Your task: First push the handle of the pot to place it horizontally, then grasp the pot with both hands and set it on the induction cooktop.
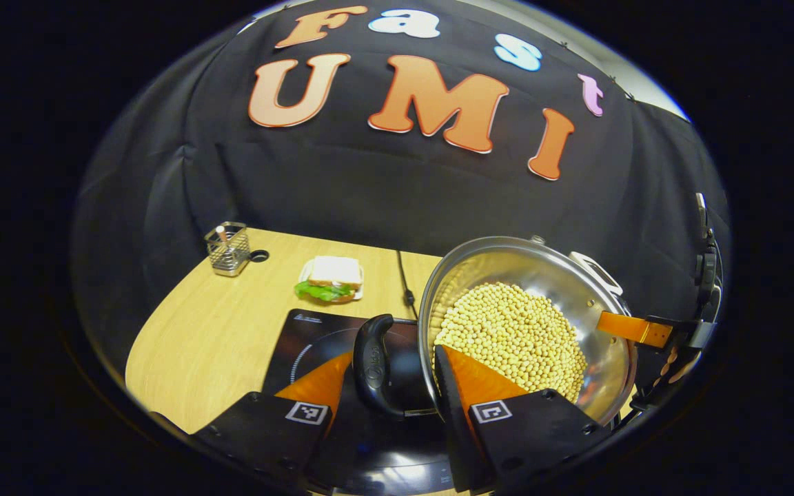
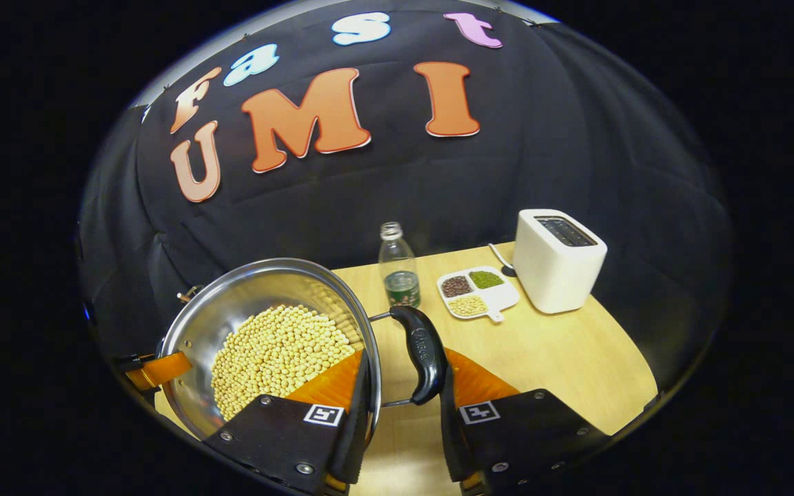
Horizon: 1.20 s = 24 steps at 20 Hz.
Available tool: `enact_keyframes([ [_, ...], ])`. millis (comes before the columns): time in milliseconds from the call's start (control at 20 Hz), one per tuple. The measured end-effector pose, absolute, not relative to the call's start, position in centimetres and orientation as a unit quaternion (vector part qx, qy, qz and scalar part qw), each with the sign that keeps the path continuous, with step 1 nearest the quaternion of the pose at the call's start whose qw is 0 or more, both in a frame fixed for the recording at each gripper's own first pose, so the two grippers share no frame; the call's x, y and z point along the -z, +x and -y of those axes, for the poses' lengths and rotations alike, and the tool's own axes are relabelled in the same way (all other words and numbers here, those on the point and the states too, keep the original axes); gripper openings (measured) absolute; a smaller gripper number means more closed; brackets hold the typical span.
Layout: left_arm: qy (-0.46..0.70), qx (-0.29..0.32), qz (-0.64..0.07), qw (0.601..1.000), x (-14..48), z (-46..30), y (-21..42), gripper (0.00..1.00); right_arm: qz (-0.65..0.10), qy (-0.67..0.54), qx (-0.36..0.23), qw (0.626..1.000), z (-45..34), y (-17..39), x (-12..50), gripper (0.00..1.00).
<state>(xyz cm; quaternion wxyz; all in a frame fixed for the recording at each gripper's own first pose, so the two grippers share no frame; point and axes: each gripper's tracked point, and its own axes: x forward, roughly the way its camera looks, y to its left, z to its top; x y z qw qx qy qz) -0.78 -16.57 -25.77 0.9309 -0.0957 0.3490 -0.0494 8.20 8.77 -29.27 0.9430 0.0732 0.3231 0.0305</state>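
A steel pot (image 1: 562, 275) full of pale soybeans (image 1: 514, 337) hangs between both grippers, over the black induction cooktop (image 1: 307, 341). One black side handle (image 1: 375, 365) and the pot wall beside it sit between the fingers of my left gripper (image 1: 395, 355), which is shut: one finger outside the handle, the other inside the rim. My right gripper (image 2: 405, 358) is shut the same way on the opposite handle (image 2: 424, 351) of the pot (image 2: 245, 289). Each view shows the other gripper at the pot's far side. Whether the pot's base touches the cooktop is hidden.
On the wooden table (image 1: 197, 344) a wire basket (image 1: 228, 248) and a sandwich (image 1: 331, 281) stand behind the cooktop, with a black cable (image 1: 404, 279) running back. To the right are a small bottle (image 2: 398, 265), a divided dish of beans (image 2: 476, 293) and a white toaster (image 2: 559, 258).
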Motion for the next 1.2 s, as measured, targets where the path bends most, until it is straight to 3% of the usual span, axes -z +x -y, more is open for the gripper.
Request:
enact_keyframes([
  [550,-0.095,-0.014,-0.379,0.92,23.5,17.0,-1.7,0.64,-0.374,0.07,-0.08,0.921,-20.1,7.8,34.3,0.47],
  [600,-0.096,-0.016,-0.383,0.919,23.4,17.0,-1.5,0.59,-0.379,0.069,-0.081,0.919,-20.6,7.7,34.9,0.47],
  [700,-0.099,-0.02,-0.392,0.915,23.4,16.8,-1.3,0.64,-0.386,0.067,-0.082,0.916,-21.4,7.4,35.8,0.47],
  [800,-0.101,-0.023,-0.403,0.91,23.5,16.6,-1.3,0.59,-0.392,0.061,-0.085,0.914,-22.1,7.0,36.6,0.47],
  [1050,-0.109,-0.026,-0.422,0.9,23.5,16.5,-0.7,0.64,-0.403,0.057,-0.083,0.909,-22.6,6.4,37.7,0.47],
  [1100,-0.109,-0.025,-0.424,0.899,23.6,16.6,-0.6,0.59,-0.406,0.057,-0.08,0.908,-22.5,6.3,38.0,0.47],
  [1200,-0.111,-0.025,-0.426,0.897,23.4,16.6,-0.5,0.59,-0.409,0.051,-0.081,0.908,-22.3,6.0,38.2,0.49],
])
